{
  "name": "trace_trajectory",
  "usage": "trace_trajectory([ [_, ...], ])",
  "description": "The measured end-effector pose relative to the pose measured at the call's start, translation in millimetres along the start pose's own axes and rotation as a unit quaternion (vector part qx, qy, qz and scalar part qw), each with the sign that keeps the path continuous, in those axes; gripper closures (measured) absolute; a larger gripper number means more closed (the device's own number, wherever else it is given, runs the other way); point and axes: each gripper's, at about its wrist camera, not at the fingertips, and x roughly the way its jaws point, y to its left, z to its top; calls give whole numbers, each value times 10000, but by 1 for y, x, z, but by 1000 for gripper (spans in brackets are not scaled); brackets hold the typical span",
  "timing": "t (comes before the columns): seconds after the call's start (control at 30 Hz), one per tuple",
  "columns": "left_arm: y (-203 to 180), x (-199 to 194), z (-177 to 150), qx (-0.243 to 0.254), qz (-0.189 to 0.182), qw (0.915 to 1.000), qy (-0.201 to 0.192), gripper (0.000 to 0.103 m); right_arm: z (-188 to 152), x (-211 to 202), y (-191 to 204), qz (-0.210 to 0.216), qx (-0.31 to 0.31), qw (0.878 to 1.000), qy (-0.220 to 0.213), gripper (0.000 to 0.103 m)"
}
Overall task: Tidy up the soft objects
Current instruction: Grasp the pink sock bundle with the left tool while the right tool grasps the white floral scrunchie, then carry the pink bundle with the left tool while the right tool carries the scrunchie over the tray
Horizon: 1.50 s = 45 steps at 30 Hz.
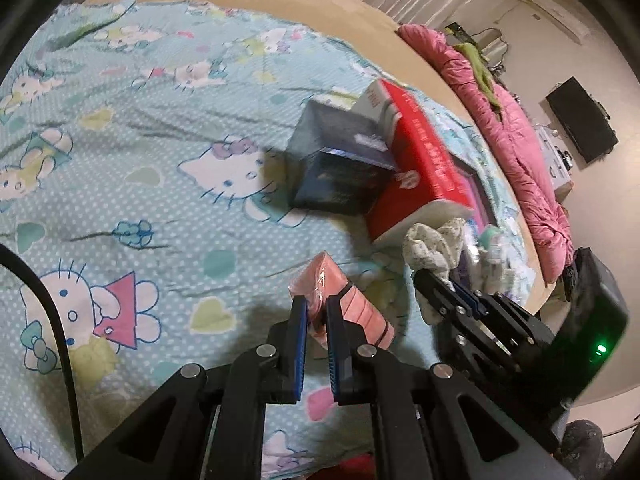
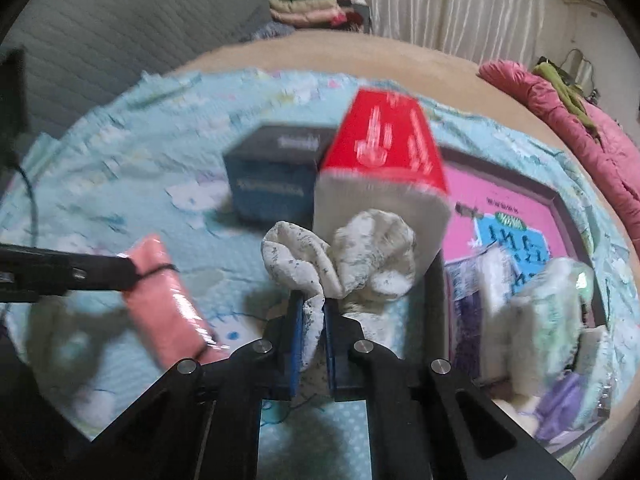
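Observation:
My left gripper (image 1: 316, 306) is shut on a pink cloth roll in clear wrap with black bands (image 1: 344, 300), held just above the cartoon bedsheet (image 1: 140, 160). In the right wrist view that same pink roll (image 2: 168, 300) hangs at the left, pinched by the left gripper's dark fingers (image 2: 100, 270). My right gripper (image 2: 310, 312) is shut on a crumpled white speckled cloth (image 2: 360, 256), seen as a pale bundle (image 1: 436, 248) in the left wrist view. A red tissue pack (image 2: 384, 148) and a dark blue box (image 2: 272, 176) stand close behind both cloths.
A pink tray (image 2: 516, 200) at the right holds several wrapped soft packs (image 2: 540, 320). A pink quilt (image 1: 520, 152) lies along the bed's far edge. Folded clothes (image 2: 308, 4) are stacked beyond the bed, near a curtain (image 2: 460, 8). A black cable (image 1: 60, 320) crosses the sheet at left.

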Motion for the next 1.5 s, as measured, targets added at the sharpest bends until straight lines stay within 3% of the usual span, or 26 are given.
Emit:
trace_trajectory([
  [0.33,-43,-32,12,277,-149,9989,-354,94,21,-67,-29,74,438,9960,-776,94],
  [0.87,-148,-47,31,1092,-297,9918,-592,94,6,-129,-126,-703,1227,9799,-1410,94],
  [1.17,-209,-20,42,1441,-481,9874,-437,94,-13,-141,-173,-942,1756,9682,-1514,94],
  [1.5,-256,47,49,1613,-381,9862,3,94,-28,-134,-208,-1044,2142,9605,-1435,94],
])
